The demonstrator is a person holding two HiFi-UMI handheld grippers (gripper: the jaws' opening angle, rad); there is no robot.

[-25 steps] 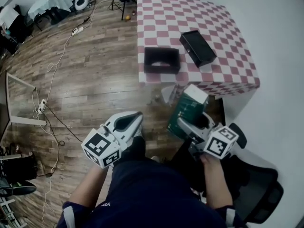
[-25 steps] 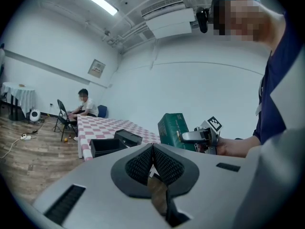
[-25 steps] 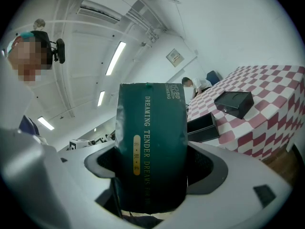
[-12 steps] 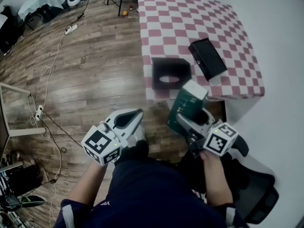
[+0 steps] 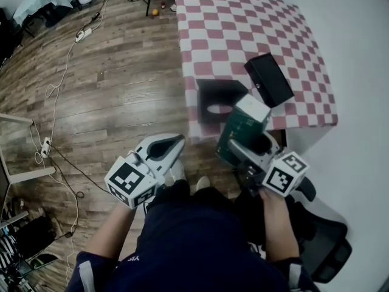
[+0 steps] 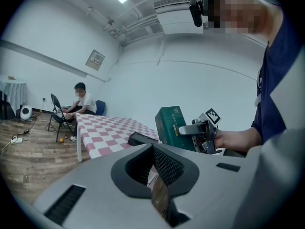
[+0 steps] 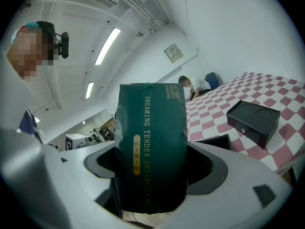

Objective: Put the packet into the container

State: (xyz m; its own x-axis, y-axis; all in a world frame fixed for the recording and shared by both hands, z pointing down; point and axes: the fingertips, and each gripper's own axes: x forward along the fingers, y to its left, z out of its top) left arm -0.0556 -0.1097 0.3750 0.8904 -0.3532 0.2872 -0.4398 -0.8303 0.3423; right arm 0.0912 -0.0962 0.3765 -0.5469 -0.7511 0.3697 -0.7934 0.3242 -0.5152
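**Left gripper** (image 5: 174, 143): nearest item, held low in front of the person and above the brown wooden plank floor (image 5: 109, 84). Jaws are pressed together with nothing between them. It hangs idle, well apart from the table.

**Right gripper** (image 5: 248, 146): jaws are clamped on the lower part of the packet, one on each broad side.

**Tall dark green packet with gold lettering and a white top end** (image 7: 151, 142): carried in the air, tilted forward. From the head view its top end sits at the table's near edge, overlapping the near right corner of the container. It is not yet inside.

**Black open-topped square container** (image 5: 217, 99): stands at the near edge of the table, mouth upward, apparently empty.

**Flat black closed case** (image 5: 269, 78): lies beyond and to the right of the container, near the table's right edge.

**Table under a red-and-white checked cloth** (image 5: 231, 23): carries both black items.

**Handling note (judgement)**: bring the packet forward until it sits squarely over the mouth. Turn it so that its narrow end leads, and lower it clear of the walls. Part the jaws only once it rests inside. The container is light-looking and near the edge, so a knock could push it off.
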